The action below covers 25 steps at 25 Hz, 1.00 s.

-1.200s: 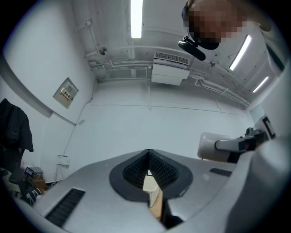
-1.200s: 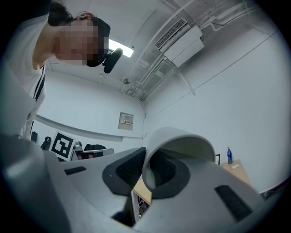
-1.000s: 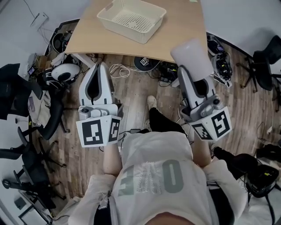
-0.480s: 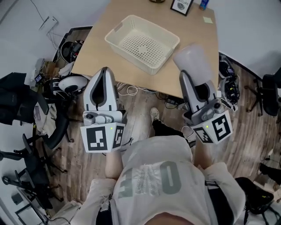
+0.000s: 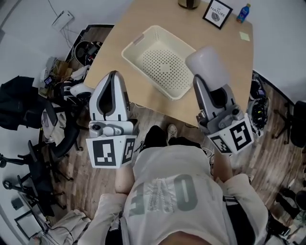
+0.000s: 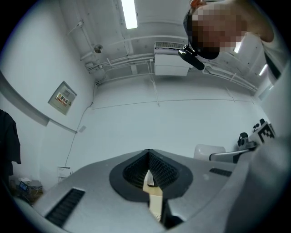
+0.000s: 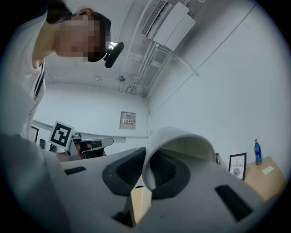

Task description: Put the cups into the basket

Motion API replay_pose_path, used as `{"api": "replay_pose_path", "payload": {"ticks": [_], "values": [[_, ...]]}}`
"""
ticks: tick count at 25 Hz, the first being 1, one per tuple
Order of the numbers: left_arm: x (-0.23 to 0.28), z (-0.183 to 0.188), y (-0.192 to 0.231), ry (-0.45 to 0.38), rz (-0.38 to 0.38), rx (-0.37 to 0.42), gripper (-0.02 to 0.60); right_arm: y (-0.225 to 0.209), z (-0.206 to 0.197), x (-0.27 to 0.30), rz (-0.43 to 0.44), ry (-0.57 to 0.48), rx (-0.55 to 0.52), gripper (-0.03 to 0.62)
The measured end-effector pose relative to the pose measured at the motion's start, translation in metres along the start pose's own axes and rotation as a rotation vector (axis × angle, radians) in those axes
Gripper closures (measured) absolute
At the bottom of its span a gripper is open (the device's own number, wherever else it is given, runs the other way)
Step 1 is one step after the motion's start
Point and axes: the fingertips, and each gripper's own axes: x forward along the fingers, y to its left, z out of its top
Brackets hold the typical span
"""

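Note:
A cream perforated basket lies on the wooden table ahead of me, with nothing in it. My right gripper is shut on the wall of a white cup, held up over the table's near edge just right of the basket. In the right gripper view the cup is pinched by its rim between the jaws, mouth facing the camera. My left gripper is shut and holds nothing, raised in front of the table's near left edge; its closed jaws point at a white wall.
At the table's far end stand a framed picture, a small blue bottle, a yellow note and a dark object. Office chairs, cables and bags crowd the wooden floor on both sides.
The view has moved forward over the table: the basket now sits lower and nearer in the picture. Both grippers keep their pose, the right one still holding the cup.

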Motion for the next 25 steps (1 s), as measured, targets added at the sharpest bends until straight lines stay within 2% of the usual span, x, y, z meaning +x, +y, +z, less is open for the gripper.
{"api": "replay_pose_path", "payload": {"ticks": [7, 14, 17, 21, 25], "values": [[0.046, -0.018, 0.021, -0.013, -0.058, -0.042, 0.574, -0.008, -0.006, 0.033, -0.033, 0.026, -0.063, 0.569], [0.086, -0.038, 0.046, 0.001, -0.100, -0.089, 0.574, -0.027, -0.021, 0.066, -0.079, 0.154, -0.211, 0.569], [0.100, -0.048, 0.059, 0.022, -0.090, -0.095, 0.574, -0.036, -0.036, 0.086, -0.061, 0.233, -0.266, 0.569], [0.113, -0.059, 0.071, 0.033, -0.089, -0.103, 0.574, -0.045, -0.073, 0.112, -0.014, 0.393, -0.306, 0.569], [0.124, -0.071, 0.078, 0.047, -0.099, -0.077, 0.574, -0.051, -0.111, 0.135, 0.038, 0.531, -0.344, 0.568]]}}
